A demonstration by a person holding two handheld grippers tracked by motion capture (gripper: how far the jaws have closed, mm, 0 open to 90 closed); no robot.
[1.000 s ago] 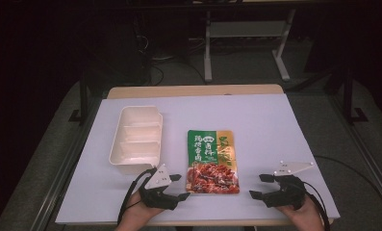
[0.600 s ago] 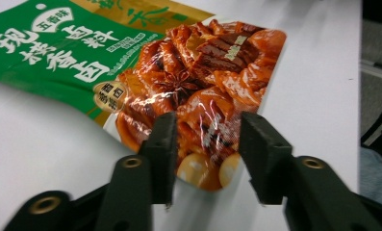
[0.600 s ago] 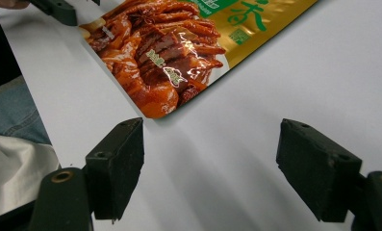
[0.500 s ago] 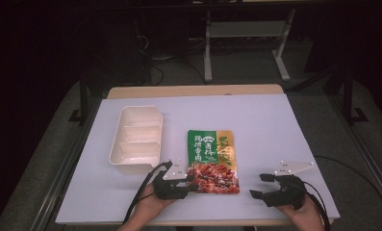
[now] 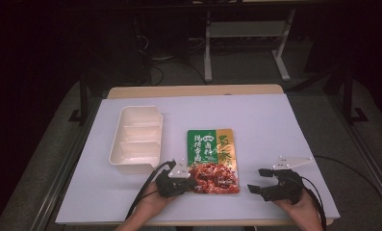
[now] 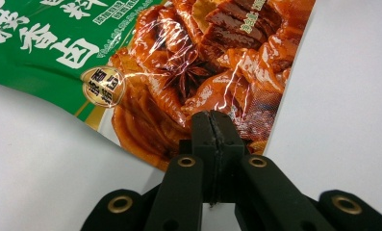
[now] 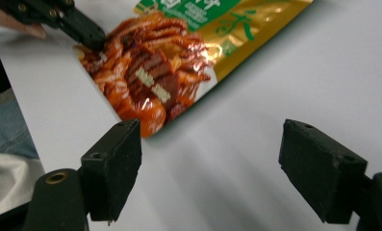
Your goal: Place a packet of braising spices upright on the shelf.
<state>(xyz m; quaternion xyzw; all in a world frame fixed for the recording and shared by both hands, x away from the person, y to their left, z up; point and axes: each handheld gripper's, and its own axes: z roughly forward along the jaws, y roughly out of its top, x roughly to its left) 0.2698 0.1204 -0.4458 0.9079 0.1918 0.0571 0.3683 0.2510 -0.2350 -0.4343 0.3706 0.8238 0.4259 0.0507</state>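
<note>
Two grippers: left gripper (image 6: 211, 126) clamped on the food packet (image 6: 179, 72) edge; right gripper (image 7: 210, 163) wide apart, holding nothing.

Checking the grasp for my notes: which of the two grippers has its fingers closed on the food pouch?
The left gripper: its fingers are pinched shut on the food pouch at its near edge. The right gripper stands open over bare table beside it.

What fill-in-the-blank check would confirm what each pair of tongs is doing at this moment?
1. The left tongs are shut on the near edge of the ____.
2. The right tongs stand ____, holding nothing.
3. The sauce packet lies to the ____ of the white tray in the high view.
4. The white tray has ____ compartments.

Missing words: sauce packet; open; right; three
</note>
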